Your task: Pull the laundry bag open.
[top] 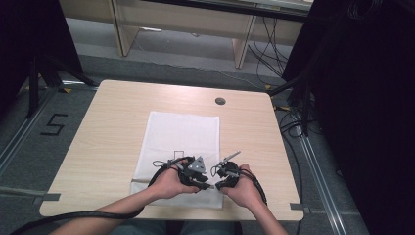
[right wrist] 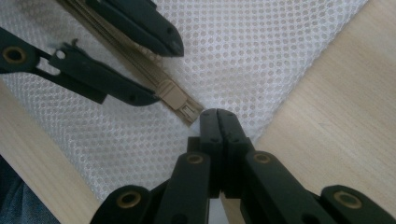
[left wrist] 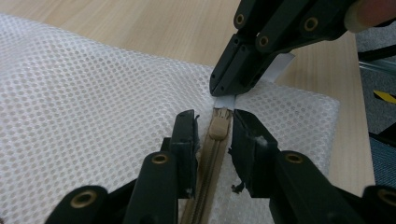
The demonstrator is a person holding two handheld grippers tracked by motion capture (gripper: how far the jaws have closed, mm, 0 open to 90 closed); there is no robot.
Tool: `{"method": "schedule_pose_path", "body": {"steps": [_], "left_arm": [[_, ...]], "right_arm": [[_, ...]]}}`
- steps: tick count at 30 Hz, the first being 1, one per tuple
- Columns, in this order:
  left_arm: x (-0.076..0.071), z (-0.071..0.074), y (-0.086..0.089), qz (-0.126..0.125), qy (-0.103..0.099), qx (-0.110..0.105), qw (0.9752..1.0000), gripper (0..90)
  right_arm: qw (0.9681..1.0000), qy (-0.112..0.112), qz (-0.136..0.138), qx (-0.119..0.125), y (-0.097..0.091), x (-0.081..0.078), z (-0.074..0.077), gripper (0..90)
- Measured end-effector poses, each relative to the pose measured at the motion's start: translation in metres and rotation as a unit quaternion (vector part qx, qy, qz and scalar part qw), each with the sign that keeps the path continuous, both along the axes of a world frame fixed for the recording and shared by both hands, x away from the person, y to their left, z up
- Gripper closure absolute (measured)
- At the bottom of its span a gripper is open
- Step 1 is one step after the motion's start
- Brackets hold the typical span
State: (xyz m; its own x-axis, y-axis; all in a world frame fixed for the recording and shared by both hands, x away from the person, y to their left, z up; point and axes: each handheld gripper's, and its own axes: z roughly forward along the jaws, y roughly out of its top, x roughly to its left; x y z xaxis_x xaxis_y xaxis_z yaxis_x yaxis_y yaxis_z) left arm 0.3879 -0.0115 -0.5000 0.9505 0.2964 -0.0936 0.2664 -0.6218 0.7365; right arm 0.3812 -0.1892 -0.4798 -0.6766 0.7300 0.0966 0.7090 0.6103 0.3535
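Your left tool straddles the zipper slider, jaws apart; your right tool (jaws together) pinches the mesh bag's white tab.

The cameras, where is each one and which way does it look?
High view: sits above the person's side, looks forward and down on the table and white mesh bag; forearms and both hands show.
Left gripper view: rides the left tool, looks along its jaws at the tan zipper slider; the right tool pinches a white tab.
Right gripper view: rides the right tool, shut at the zipper's end; left tool beyond.
Both gripper views share slider, mesh and both tools.
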Motion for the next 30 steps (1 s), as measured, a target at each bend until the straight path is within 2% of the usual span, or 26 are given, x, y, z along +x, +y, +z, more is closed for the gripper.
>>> {"method": "schedule_pose_path", "body": {"steps": [8, 11, 13, 16, 19, 20, 30], "left_arm": [[0.003, -0.002, -0.009, -0.019, -0.011, 0.01, 0.9997, 72.4], [0.003, -0.003, -0.01, -0.019, -0.007, 0.015, 0.9997, 73.3], [0.004, -0.003, -0.01, -0.023, -0.011, 0.016, 0.9995, 74.1], [0.002, -0.004, -0.011, -0.021, -0.007, 0.016, 0.9996, 76.4], [0.0, -0.004, -0.013, -0.026, -0.015, 0.015, 0.9994, 77.7], [-0.001, -0.005, -0.013, -0.02, -0.011, 0.016, 0.9996, 77.9], [-0.001, -0.004, -0.014, -0.023, -0.01, 0.021, 0.9995, 80.9]], "right_arm": [[1.0, 0.0, 0.001, 0.002, -0.001, 0.001, 0.0, 90.0], [1.0, 0.0, 0.004, 0.003, -0.001, 0.001, -0.001, 90.0], [1.0, 0.0, 0.005, 0.003, -0.001, 0.001, -0.001, 90.0], [1.0, 0.005, -0.002, 0.002, -0.001, 0.001, 0.0, 90.0], [1.0, 0.005, -0.002, 0.002, -0.001, 0.001, 0.0, 90.0], [1.0, 0.005, -0.002, 0.002, -0.001, 0.001, 0.0, 90.0], [1.0, 0.005, -0.002, 0.002, -0.001, 0.001, 0.0, 90.0]]}}
